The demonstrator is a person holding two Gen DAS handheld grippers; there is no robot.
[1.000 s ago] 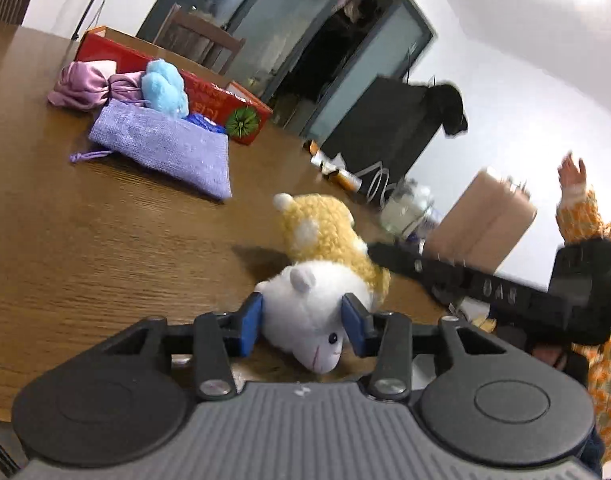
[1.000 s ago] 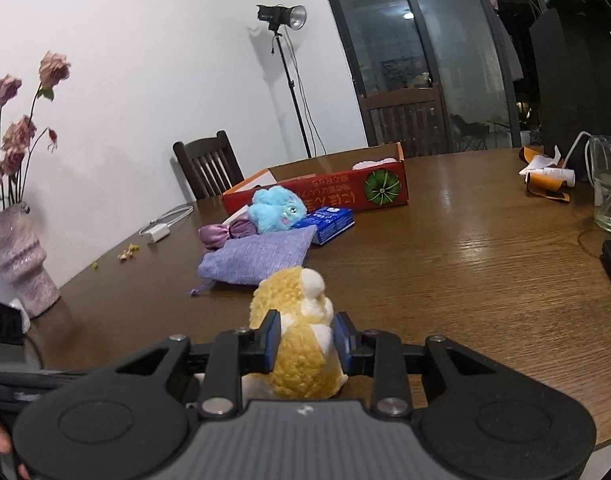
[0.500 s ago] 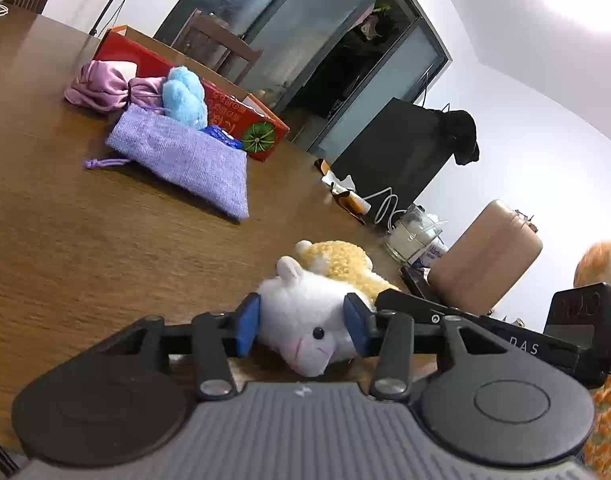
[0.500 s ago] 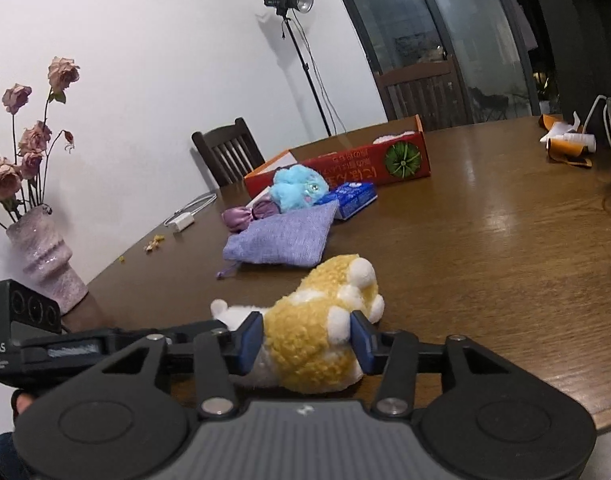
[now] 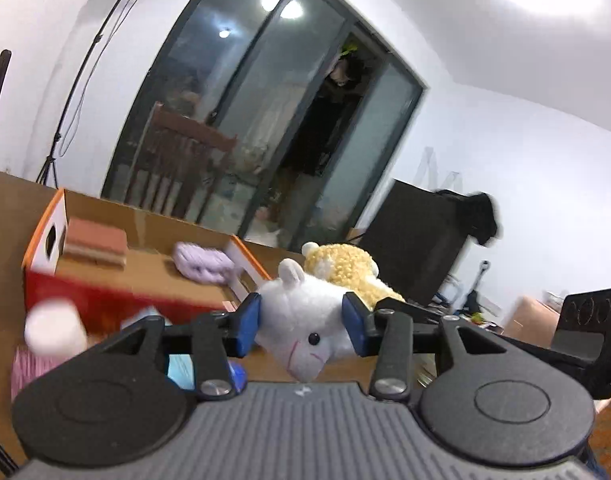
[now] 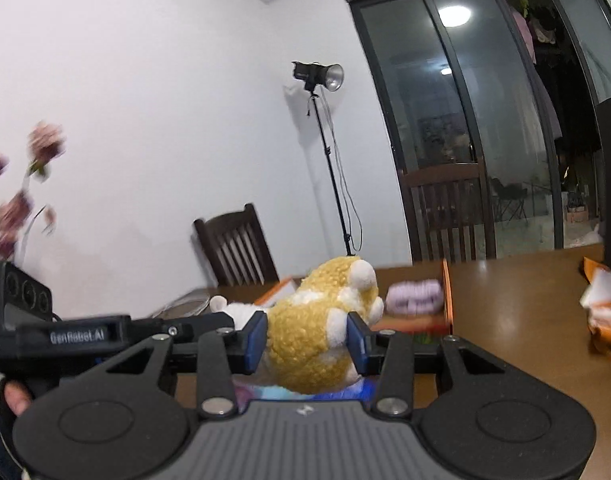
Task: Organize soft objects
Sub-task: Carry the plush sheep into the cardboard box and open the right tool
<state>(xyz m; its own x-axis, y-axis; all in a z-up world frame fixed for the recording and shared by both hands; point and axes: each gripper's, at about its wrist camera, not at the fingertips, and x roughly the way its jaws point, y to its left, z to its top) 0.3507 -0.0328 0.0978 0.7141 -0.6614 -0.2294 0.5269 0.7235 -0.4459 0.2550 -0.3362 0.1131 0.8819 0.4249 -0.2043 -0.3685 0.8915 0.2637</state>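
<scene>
My left gripper (image 5: 301, 322) is clamped on the white head of the plush toy (image 5: 305, 320), and my right gripper (image 6: 307, 338) is clamped on its yellow body; the toy hangs between them above the brown wooden surface (image 6: 517, 320). Just beyond it sits an open orange-and-red cardboard box (image 5: 105, 276) holding a lilac bundle (image 5: 203, 266). White walls close the room, with dark-framed glass sliding doors (image 6: 485, 120), a studio lamp on a stand (image 6: 317, 76), dark wooden chairs (image 6: 237, 250), and blurred dried flowers (image 6: 21, 184) at my right view's left edge.
</scene>
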